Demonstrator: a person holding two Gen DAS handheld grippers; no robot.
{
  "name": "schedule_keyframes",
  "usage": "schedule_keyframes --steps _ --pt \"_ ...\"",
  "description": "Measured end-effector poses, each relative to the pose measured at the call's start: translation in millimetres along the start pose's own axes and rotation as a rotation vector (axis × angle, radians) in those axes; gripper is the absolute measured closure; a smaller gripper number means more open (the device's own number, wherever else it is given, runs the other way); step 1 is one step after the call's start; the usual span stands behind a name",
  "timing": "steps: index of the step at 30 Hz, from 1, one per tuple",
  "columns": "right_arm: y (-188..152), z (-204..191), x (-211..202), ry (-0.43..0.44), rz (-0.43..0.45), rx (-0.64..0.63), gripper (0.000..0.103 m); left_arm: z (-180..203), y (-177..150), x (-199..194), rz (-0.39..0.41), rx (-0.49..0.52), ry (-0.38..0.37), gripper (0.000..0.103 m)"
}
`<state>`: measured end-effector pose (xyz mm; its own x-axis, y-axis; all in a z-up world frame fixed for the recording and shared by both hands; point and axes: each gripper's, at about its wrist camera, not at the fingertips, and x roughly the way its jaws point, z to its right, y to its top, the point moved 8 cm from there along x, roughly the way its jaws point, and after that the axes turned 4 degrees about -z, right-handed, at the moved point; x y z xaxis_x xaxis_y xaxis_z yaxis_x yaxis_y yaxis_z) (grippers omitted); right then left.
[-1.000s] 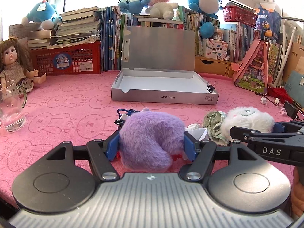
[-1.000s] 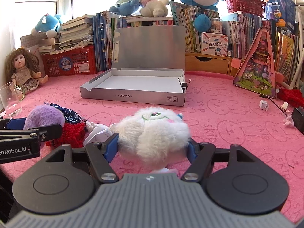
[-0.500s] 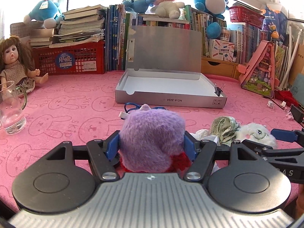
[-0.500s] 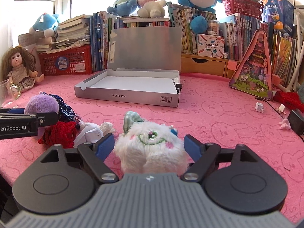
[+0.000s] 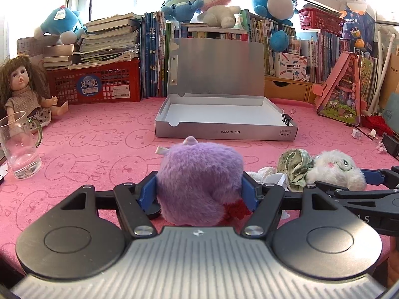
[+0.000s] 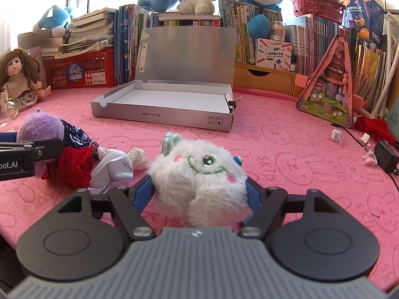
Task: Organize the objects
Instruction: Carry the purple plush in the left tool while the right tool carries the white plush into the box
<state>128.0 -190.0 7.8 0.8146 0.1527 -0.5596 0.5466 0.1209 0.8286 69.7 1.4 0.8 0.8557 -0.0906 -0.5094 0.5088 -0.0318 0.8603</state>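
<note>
Each gripper clamps a toy to carry, left gripper (image 5: 199,191) squeezing the purple plush (image 5: 199,179), right gripper (image 6: 199,191) closing on the white plush (image 6: 199,177), the open box (image 6: 162,109) waiting at twelve o'clock.

Fluffy fur is covering the purple plush toy (image 5: 199,174) and white plush toy (image 6: 199,174), while the silver box (image 5: 224,129) is showing matt cardboard on soft pink cloth (image 5: 99,149).
</note>
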Motion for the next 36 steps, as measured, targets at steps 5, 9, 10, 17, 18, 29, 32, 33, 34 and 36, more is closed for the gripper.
schedule_keyframes --steps 5,9,10,17,18,29,32,33,34,36 --pt "15.1 2.9 -4.9 0.047 0.012 0.036 0.026 1.4 11.0 -6.7 0.029 0.007 -0.005 0.030" --pt "25.7 5.7 2.6 0.067 -0.001 0.046 0.026 -1.2 18.5 0.6 0.009 0.001 -0.001 0.030" --pt "27.4 6.8 6.1 0.076 -0.013 0.052 0.026 -2.1 20.1 3.6 0.001 -0.001 0.001 0.030" --pt "47.0 13.9 26.3 0.121 -0.038 0.097 0.026 -3.7 44.9 22.5 0.006 0.031 0.013 0.030" --pt "50.5 14.6 28.4 0.121 -0.036 0.097 0.026 -3.7 50.2 26.5 0.007 0.032 0.013 0.030" --pt "78.1 24.4 50.8 0.118 -0.044 0.113 0.025 -7.8 78.0 57.0 0.005 -0.008 -0.004 0.030" --pt "78.7 26.0 51.2 0.110 -0.037 0.107 0.026 -11.0 78.6 60.4 0.001 -0.019 -0.008 0.030" --pt "79.0 25.9 51.0 0.110 -0.036 0.103 0.026 -11.9 78.8 61.1 0.001 -0.022 -0.008 0.030" --pt "79.0 25.7 51.1 0.110 -0.035 0.098 0.026 -13.3 78.6 61.4 0.001 -0.026 -0.011 0.030" --pt "78.4 25.1 52.0 0.107 -0.038 0.090 0.026 -16.7 77.3 62.2 -0.002 -0.036 -0.014 0.030"
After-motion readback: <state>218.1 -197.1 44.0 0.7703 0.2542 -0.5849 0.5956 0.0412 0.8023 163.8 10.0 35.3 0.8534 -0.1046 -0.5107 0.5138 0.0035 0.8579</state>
